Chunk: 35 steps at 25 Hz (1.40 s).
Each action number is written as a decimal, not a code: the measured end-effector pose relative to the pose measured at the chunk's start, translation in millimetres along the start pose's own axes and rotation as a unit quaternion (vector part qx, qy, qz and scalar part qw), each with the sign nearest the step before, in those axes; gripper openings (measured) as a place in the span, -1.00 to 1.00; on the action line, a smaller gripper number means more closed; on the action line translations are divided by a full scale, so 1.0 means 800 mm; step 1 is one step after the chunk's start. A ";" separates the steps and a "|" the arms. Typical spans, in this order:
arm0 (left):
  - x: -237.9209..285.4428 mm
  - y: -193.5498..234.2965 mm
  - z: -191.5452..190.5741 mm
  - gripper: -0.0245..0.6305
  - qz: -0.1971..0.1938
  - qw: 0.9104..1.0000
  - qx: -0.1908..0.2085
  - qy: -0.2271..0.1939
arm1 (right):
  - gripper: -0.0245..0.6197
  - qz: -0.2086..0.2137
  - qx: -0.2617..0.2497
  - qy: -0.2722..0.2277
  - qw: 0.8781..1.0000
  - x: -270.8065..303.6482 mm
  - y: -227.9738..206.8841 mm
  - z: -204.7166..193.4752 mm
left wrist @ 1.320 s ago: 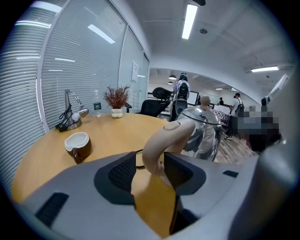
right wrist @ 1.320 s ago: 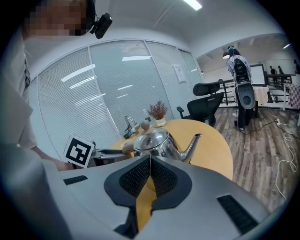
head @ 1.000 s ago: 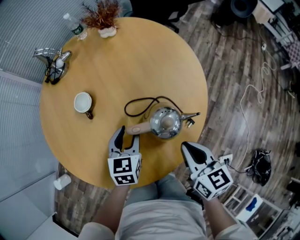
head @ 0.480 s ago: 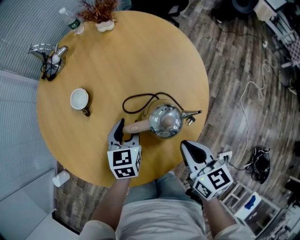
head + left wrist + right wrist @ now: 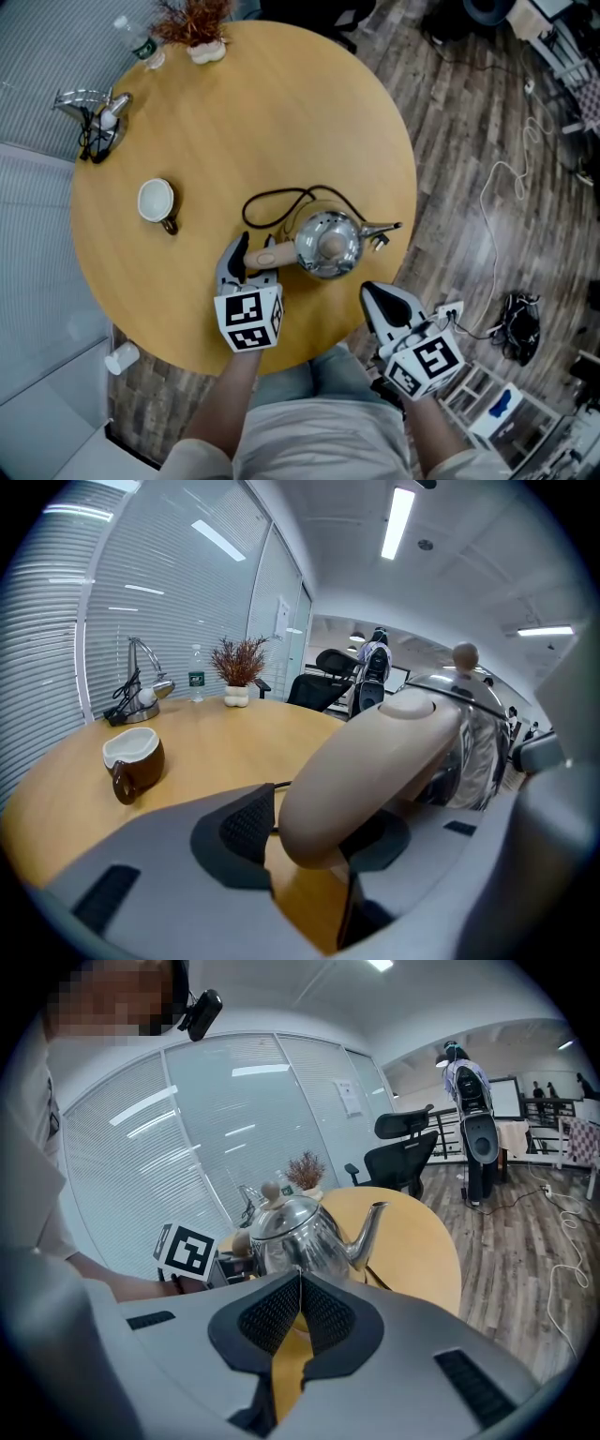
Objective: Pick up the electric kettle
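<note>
Kettle (image 5: 328,246) lies crosswise — spout (image 5: 382,228) right, handle (image 5: 269,255) left inside left claw (image 5: 253,260), wide but closing; right claw (image 5: 373,295) closed.

Round wooden table (image 5: 281,112) mid-frame, plank floor (image 5: 469,141) at right; glass wall with blinds (image 5: 169,602) upper left, strip light (image 5: 398,522) overhead.

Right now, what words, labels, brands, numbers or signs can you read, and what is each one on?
No text can be read in any view.
Green label on the clear plastic water bottle: too small and blurred to read.
White paper sheet on the glass wall: print too small to read.
Left hand-held gripper's marker cube and the right one's: square patterns, no letters or digits.
Shiny steel electric kettle: no brand mark visible.
</note>
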<state>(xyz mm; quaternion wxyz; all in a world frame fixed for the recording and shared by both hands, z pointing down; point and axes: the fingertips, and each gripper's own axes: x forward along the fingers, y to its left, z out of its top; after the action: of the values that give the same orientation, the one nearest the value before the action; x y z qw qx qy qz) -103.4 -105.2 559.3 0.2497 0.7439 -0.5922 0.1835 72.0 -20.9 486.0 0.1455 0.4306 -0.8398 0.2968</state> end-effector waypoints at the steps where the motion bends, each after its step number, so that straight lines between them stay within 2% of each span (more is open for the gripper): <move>1: 0.001 0.000 0.000 -0.41 0.001 1.000 0.002 0.000 | -0.82 0.000 0.001 0.000 1.000 0.000 0.000 0.000; 4: 0.005 -0.001 0.000 -0.45 0.002 1.000 0.009 -0.001 | -0.82 -0.001 0.001 -0.002 1.000 -0.002 -0.001 0.000; 7: 0.006 -0.006 -0.003 -0.63 0.003 1.000 0.025 -0.004 | -0.82 -0.004 0.003 -0.001 1.000 -0.004 -0.004 -0.004; 10: 0.005 -0.007 -0.003 -0.64 0.001 1.000 0.027 -0.003 | -0.82 -0.005 0.006 0.001 1.000 -0.006 -0.006 -0.005; 17: 0.005 -0.005 0.006 -0.68 -0.002 1.000 -0.008 -0.020 | -0.82 0.000 0.004 0.002 1.000 -0.007 -0.005 -0.007; 26: 0.002 -0.003 0.009 -0.70 0.007 0.999 -0.023 -0.047 | -0.82 -0.002 0.006 0.007 1.000 -0.009 -0.011 -0.012; 35: 0.002 -0.002 0.012 -0.70 0.014 0.998 -0.039 -0.054 | -0.82 0.001 0.006 0.009 1.000 -0.008 -0.011 -0.012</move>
<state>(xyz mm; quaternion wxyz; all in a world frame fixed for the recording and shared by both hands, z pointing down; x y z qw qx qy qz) -101.8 -111.9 552.4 0.2437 0.7343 -0.6216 0.1229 82.9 -14.5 493.6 0.1496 0.4280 -0.8371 0.3061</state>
